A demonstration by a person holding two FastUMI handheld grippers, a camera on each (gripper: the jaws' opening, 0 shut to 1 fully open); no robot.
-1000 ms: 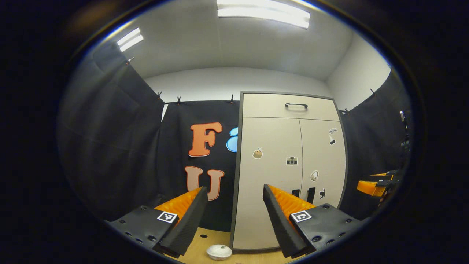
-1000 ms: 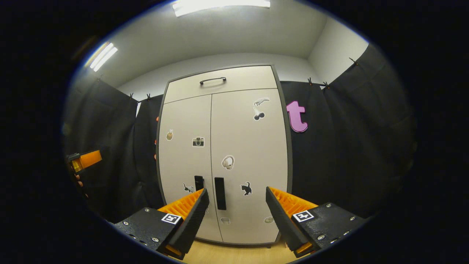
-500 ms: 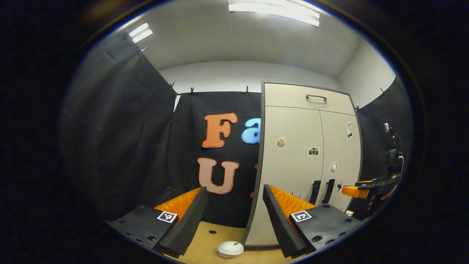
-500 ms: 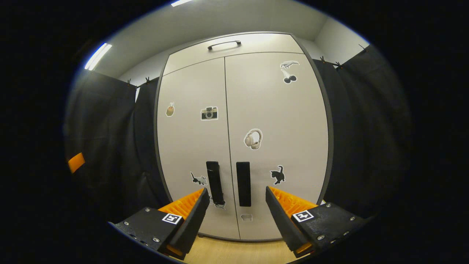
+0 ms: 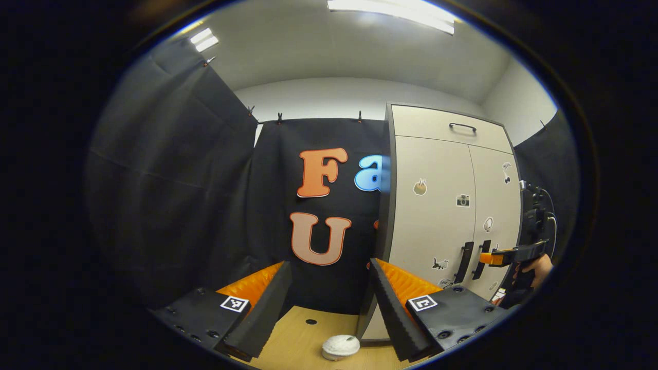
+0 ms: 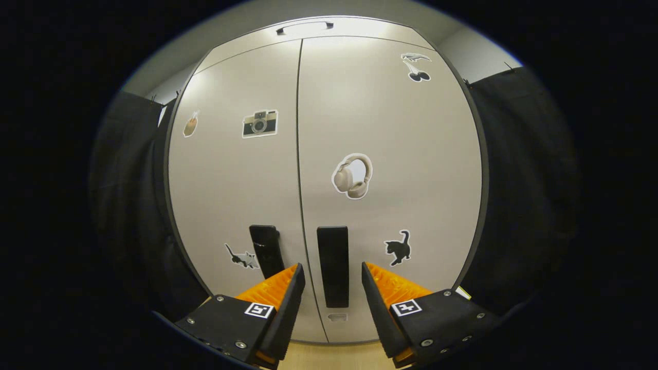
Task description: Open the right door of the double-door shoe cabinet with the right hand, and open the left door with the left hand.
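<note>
The right gripper (image 6: 331,288) is open, holding nothing, its fingers on either side of the right door's handle (image 6: 333,264). The left gripper (image 5: 329,303) is wide open and empty, left of the shoe cabinet (image 5: 437,216), whose doors are shut.

We see even, fairly bright light from ceiling strip lamps (image 5: 391,10) in the left gripper view, one blown out to plain white. In the right gripper view a soft glare lies across the top of the shoe cabinet (image 6: 329,133), and its lower part is dimmer. The black cloth swallows light and shows little detail. Both views bend strongly at the edges, so the cabinet sides bow outward. Near the rim we find things dark and slightly soft.
</note>
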